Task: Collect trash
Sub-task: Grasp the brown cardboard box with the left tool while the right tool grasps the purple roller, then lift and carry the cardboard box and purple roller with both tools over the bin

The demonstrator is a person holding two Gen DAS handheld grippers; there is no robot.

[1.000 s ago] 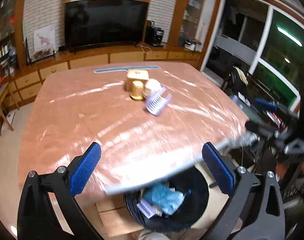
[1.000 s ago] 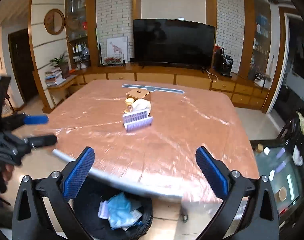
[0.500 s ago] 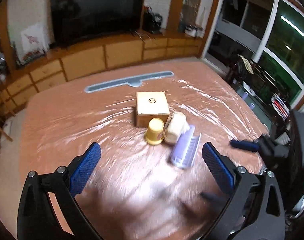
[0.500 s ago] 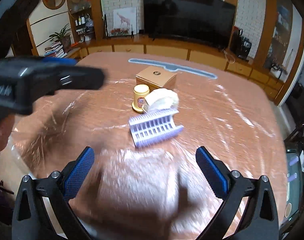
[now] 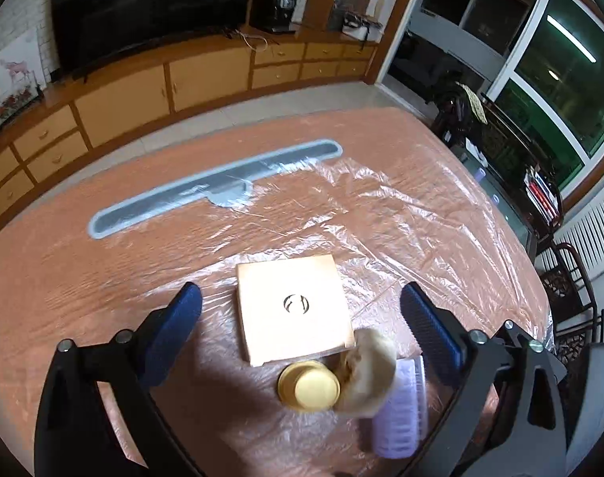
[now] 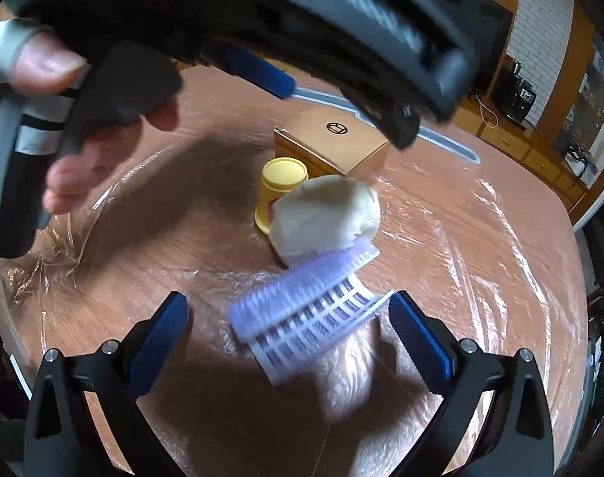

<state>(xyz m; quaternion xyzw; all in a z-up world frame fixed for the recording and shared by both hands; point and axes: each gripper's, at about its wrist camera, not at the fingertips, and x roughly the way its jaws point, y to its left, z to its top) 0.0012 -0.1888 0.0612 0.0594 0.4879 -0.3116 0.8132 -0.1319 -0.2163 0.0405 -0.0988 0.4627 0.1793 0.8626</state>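
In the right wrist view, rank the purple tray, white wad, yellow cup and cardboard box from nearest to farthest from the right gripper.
From the right gripper:
1. Purple tray, lying between the open fingertips, untouched.
2. White wad, just behind the tray, resting against it.
3. Yellow cup, upside down, left of the wad and slightly farther back.
4. Cardboard box, behind the cup, farthest.

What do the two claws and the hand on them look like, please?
Both claws, left and right, have black arms with silver screws and ribbed blue pads. The hand wears a grey thumb wrap and grips a black handle.
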